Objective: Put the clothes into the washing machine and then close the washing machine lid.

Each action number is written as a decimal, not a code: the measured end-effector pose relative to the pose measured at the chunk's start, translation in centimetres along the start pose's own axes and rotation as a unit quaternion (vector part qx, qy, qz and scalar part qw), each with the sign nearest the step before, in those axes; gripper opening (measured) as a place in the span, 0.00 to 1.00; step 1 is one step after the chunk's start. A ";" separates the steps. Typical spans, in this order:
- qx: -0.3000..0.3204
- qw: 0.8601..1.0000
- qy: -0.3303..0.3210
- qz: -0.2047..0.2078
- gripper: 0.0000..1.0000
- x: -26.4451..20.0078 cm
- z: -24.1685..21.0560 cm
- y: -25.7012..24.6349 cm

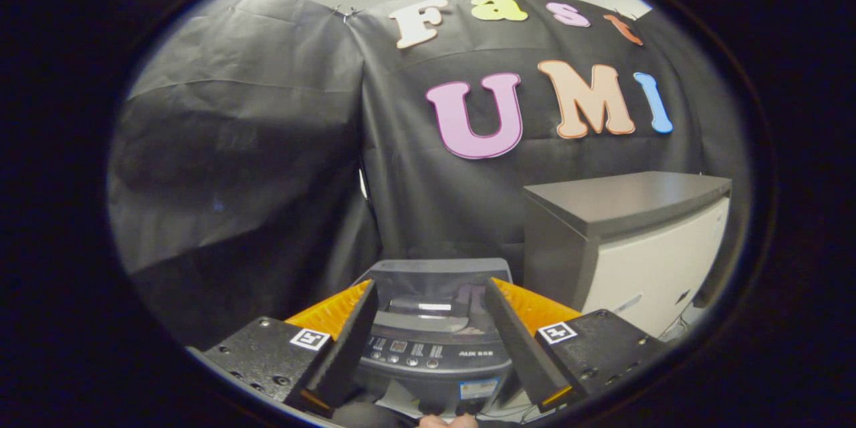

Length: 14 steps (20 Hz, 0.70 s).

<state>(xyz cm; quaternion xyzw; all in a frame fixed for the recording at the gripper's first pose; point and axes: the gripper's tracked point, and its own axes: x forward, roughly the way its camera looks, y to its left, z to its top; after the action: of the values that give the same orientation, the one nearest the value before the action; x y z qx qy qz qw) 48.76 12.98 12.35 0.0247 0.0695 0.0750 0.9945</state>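
A small grey top-loading washing machine (pixel 435 341) stands on the floor just ahead of my fingers and below them. Its dark see-through lid (pixel 438 281) lies flat over the drum, with a control panel (pixel 421 351) along the front edge. My gripper (pixel 431 297) hovers above the machine, open wide, with nothing between its fingers. The machine shows in the gap between the two fingers. No clothes can be made out through the lid.
A white cabinet (pixel 642 247) with a grey top stands close to the right of the machine. Black cloth walls the booth behind and to the left. A bit of a person's hand (pixel 448 421) shows below the machine's front.
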 end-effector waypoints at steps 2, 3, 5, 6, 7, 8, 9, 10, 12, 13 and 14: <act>0.006 1.000 -0.010 -0.005 0.98 -2.7 -1.1 -0.4; 0.009 1.000 -0.013 -0.005 0.98 -3.8 -1.7 -0.5; 0.012 1.000 -0.007 -0.001 0.97 -5.8 -3.2 -0.3; 0.013 1.000 -0.008 -0.003 0.97 -6.7 -3.7 -0.5; 0.011 1.000 -0.013 -0.006 0.97 -7.7 -3.9 -0.6; 0.009 1.000 -0.017 -0.009 0.97 -8.6 -4.0 -0.7; 0.005 1.000 -0.022 -0.014 0.97 -9.7 -4.0 -0.9; -0.004 0.999 -0.029 -0.023 0.97 -10.7 -3.9 -1.1; -0.015 0.998 -0.053 -0.031 0.97 -12.8 -3.2 -1.2; -0.014 0.998 -0.058 -0.031 0.97 -13.5 -2.9 -1.0; -0.018 0.998 -0.056 -0.034 0.97 -14.3 -3.2 -0.9</act>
<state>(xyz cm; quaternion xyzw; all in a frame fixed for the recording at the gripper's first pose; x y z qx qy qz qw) 34.45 9.99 11.03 0.0087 0.0132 0.0407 0.9990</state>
